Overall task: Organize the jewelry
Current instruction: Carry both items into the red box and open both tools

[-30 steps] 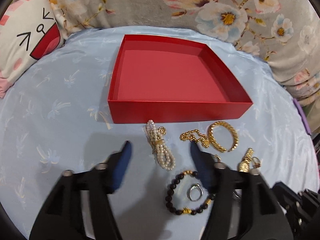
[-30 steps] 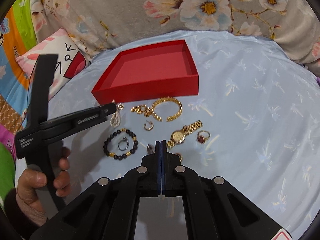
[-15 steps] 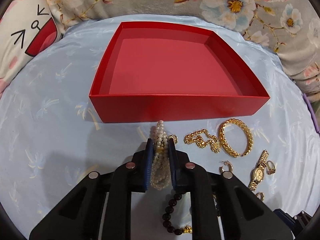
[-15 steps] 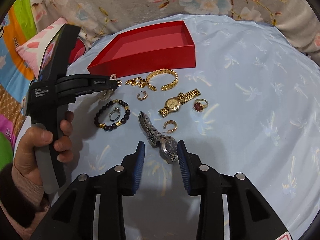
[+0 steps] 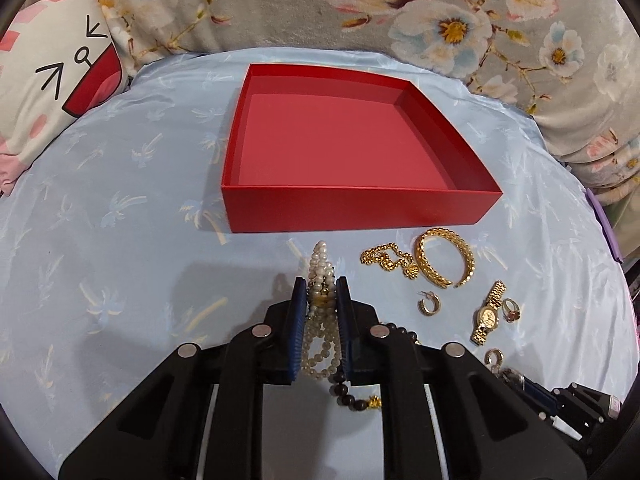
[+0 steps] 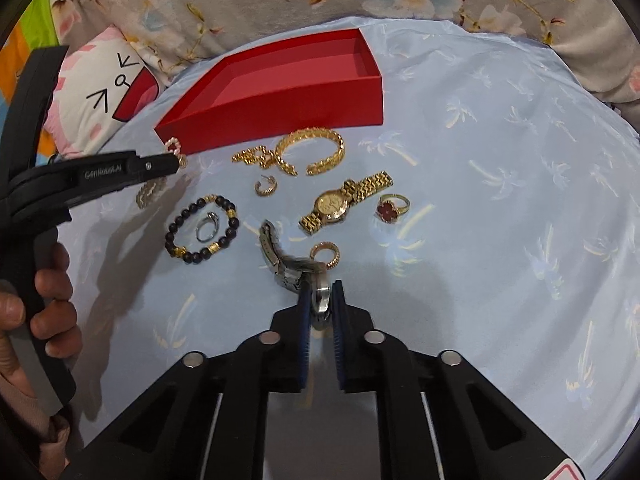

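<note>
Two grippers are each pinching one piece, and the red box (image 5: 344, 148) is sitting with nothing in it yet.

Left wrist view: the left gripper (image 5: 320, 300) is clamping the pearl strand (image 5: 320, 280) across its bunched middle, probably so the loops are coming up as one bundle; one end is pointing toward the box's near wall, the other is hanging back between the fingers. The box is lying toward the far edge of the blue cloth (image 5: 120, 240), its near wall just beyond the pearls, so the wall is the thing to be cleared. Right of the pearls, along that wall, the gold chain (image 5: 386, 260) is touching the gold bangle (image 5: 444, 258). Nearer the cloth's right edge, a gold hoop earring (image 5: 429, 307), the gold watch (image 5: 489, 314) and a ring (image 5: 511, 311) are lying. The dark bead bracelet (image 5: 352, 396) is lying just under the gripper; whether it is touching the pearls I cannot tell.

Right wrist view: the right gripper (image 6: 320, 300) is squeezing the silver watch (image 6: 288, 264) edge-on at its case, the band trailing forward-left on the cloth. A rose-gold ring (image 6: 327, 254) is lying against the band and may get dragged. Ahead, the red-flower ring (image 6: 391, 208) and a silver ring (image 6: 207, 229) inside the bead bracelet are lying apart. The left gripper is crossing the path from here to the box.
</note>
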{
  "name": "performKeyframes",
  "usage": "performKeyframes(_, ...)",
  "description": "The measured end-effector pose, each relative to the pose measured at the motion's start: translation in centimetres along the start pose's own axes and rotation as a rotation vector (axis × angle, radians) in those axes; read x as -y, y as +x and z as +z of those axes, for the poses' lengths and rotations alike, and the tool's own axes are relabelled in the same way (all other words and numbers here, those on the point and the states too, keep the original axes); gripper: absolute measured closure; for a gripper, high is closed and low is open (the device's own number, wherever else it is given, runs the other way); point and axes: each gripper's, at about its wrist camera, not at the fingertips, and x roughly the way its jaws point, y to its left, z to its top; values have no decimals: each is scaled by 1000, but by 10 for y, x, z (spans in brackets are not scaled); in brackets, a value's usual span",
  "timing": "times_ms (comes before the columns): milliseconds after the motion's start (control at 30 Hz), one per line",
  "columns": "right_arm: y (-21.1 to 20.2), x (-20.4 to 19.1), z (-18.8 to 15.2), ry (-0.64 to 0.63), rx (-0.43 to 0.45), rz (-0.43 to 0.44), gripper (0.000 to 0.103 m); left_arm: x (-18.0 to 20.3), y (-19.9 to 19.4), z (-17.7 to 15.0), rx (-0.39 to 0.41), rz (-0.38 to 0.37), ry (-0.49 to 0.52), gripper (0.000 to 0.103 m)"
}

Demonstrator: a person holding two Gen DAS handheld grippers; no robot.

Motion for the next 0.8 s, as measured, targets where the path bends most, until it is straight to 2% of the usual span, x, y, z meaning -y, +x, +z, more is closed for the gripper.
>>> performKeyframes(267, -40, -9, 38, -15, 106, 34, 94, 1, -35, 17, 65, -31, 9, 89)
performKeyframes(500, -67, -19, 111, -68, 217, 45, 94, 12, -57, 72, 159, -43, 53, 89)
performKeyframes(633, -62, -22, 168, -82, 258, 52, 94, 14, -48, 112, 194, -34, 64, 89)
performKeyframes(800, -20, -20, 234, -77, 245, 52, 94, 8, -10, 159, 198, -27, 59, 89)
